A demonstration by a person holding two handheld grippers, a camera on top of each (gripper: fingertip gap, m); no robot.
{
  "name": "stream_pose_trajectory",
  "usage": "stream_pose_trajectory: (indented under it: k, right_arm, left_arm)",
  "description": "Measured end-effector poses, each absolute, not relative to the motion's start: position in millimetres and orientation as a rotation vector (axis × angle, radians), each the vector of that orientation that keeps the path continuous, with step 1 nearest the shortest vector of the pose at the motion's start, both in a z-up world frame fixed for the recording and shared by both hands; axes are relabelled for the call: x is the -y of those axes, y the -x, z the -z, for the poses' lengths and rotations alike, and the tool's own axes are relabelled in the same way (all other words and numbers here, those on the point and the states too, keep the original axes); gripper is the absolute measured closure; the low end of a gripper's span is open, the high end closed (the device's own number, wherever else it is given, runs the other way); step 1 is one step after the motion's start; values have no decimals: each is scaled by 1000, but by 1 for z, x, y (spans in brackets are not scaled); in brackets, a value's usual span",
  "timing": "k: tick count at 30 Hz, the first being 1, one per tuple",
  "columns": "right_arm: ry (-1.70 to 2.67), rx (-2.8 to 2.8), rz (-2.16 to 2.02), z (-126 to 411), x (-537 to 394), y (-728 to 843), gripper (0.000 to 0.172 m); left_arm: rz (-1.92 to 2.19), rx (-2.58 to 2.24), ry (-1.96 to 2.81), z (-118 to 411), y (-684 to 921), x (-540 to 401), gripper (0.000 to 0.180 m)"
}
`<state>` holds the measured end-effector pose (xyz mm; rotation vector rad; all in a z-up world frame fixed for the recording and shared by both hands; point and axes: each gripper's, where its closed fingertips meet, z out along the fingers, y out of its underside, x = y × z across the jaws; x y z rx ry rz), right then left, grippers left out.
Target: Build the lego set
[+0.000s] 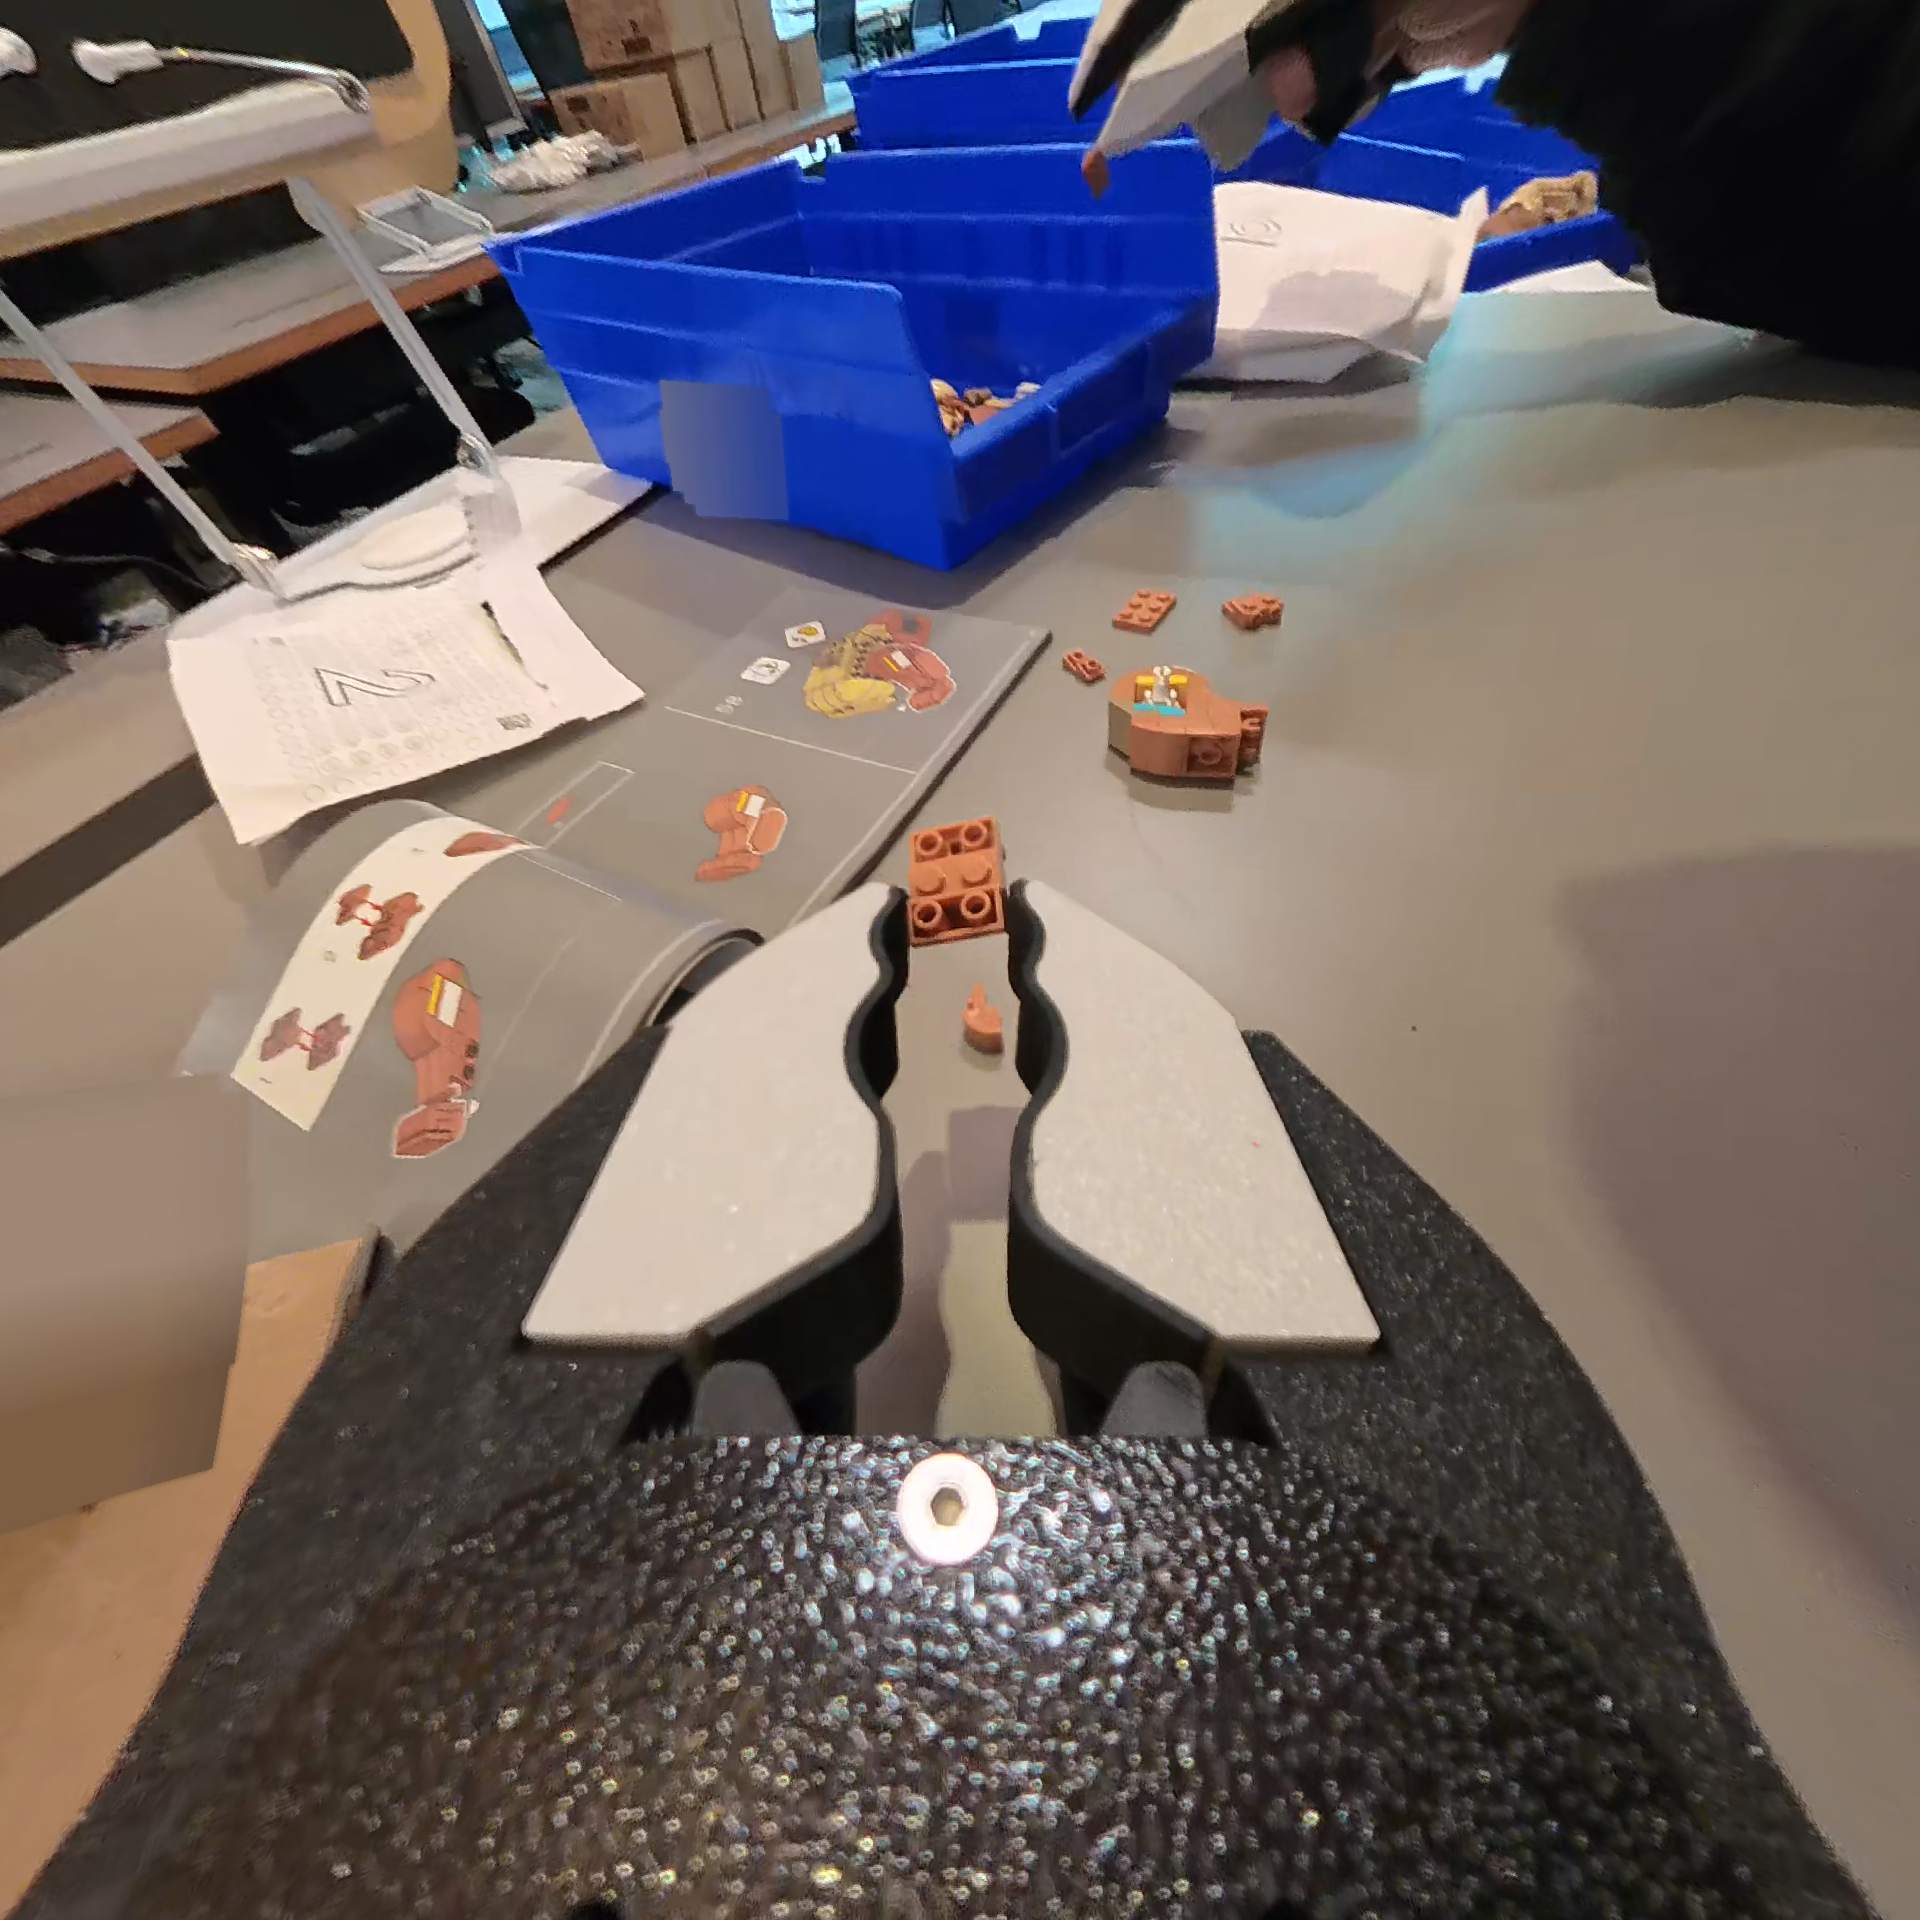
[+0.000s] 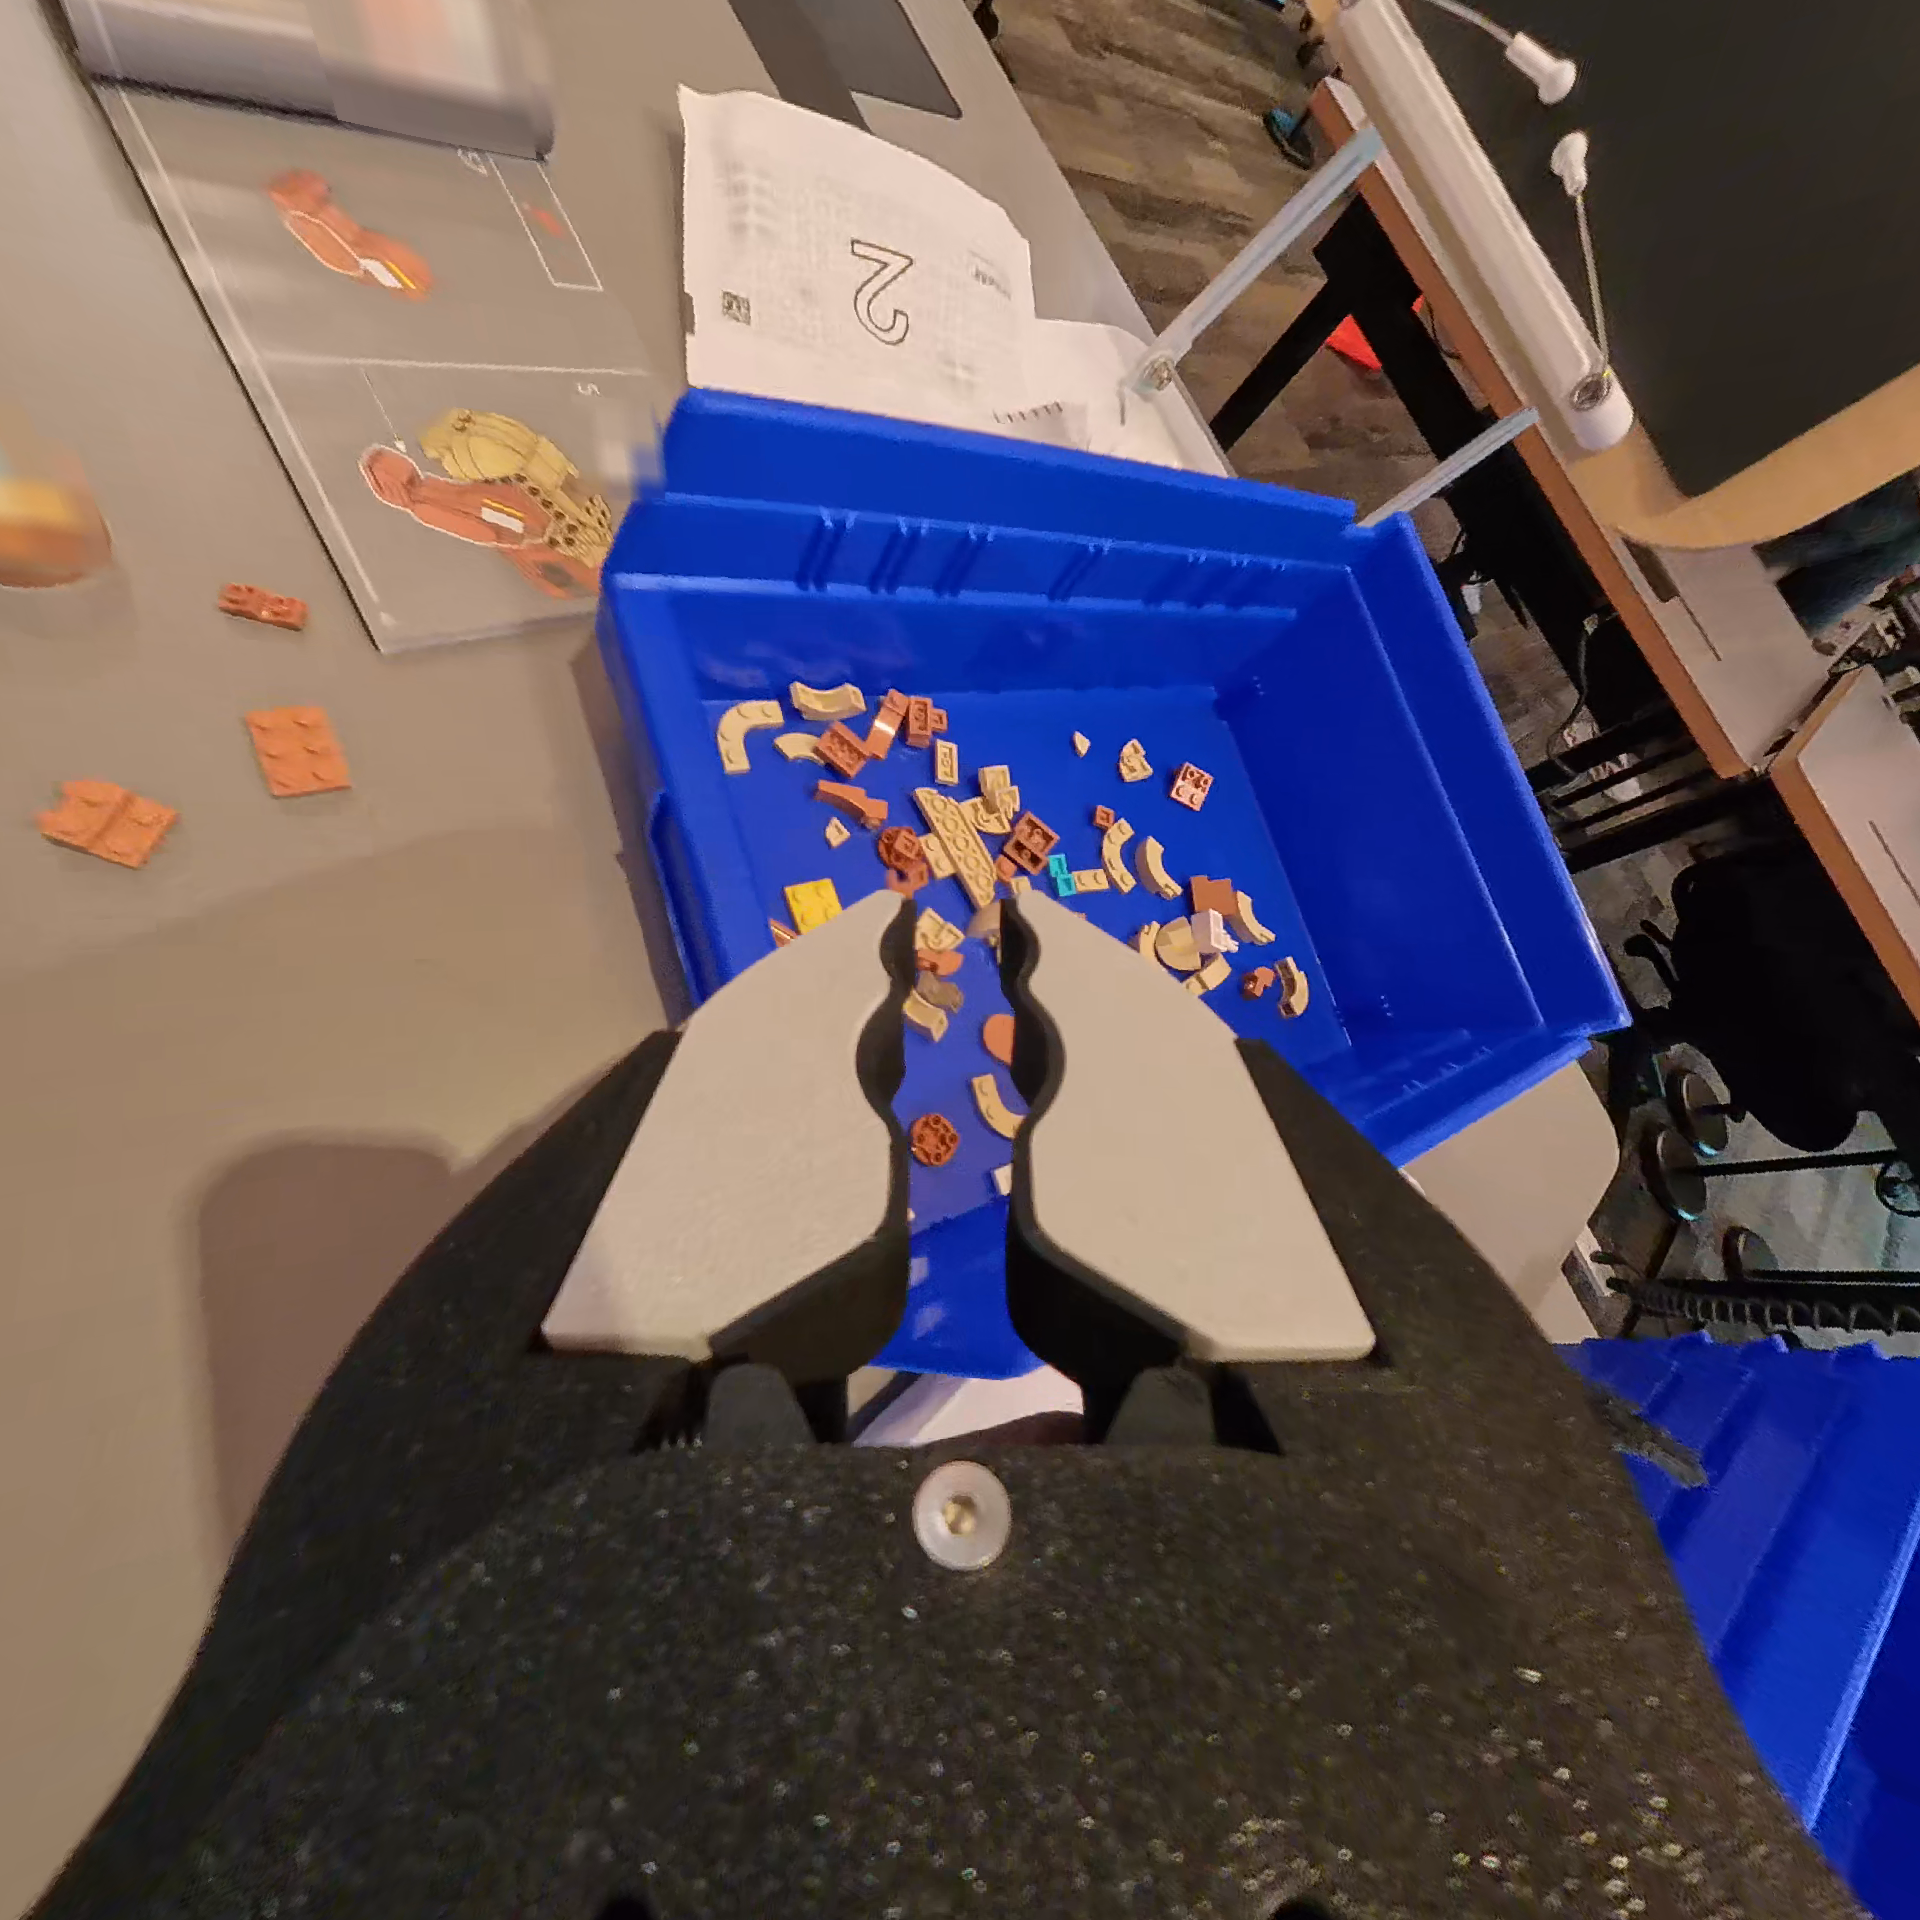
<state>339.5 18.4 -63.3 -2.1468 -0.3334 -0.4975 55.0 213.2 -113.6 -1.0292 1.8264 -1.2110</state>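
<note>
I have the left gripper [image 1: 956,906] raised a little off the grey table [image 1: 1455,935], near its middle. Its jaws are narrow and closed on a brown studded brick [image 1: 954,883], which is pinched between the two fingertips with its studs facing me. On the table under the fingers lies a small brown curved piece [image 1: 982,1023], untouched. An open instruction booklet [image 1: 831,748] lies just to the left, with a white printed sheet [image 1: 395,686] beyond it towards the table's left edge. Ahead and to the right are a rounded brown part-built model [image 1: 1184,727] and a few loose brown plates [image 1: 1143,611]. The right gripper [image 2: 956,914] hangs over the blue bin [image 2: 1455,779] at the table's far side, above a scatter of tan and brown pieces [image 2: 966,831] on the bin floor. Its jaws are also narrow, with a slit between the tips. A tiny brown bit [image 2: 902,881] sits at the tip of one finger, and I cannot tell whether both pads press on it or it only clings to one. The right wrist view alone looks down into the bin and shows what is in it. The left wrist view alone shows the held brick and the model clearly, and it shows the right gripper from the side, high above the bin, with a brown speck at its tip.
</note>
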Motion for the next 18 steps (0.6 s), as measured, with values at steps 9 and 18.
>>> stream_pose_trajectory:
  k: [9,18]
  right_arm:
    - [2157,362,471,77,-8,-345,157]
    - [2149,335,455,78,-9,-344,157]
  left_arm:
    - [1199,-1829,1042,115,-66,-214,163]
    - [1208,-1851,1023,116,-68,-210,163]
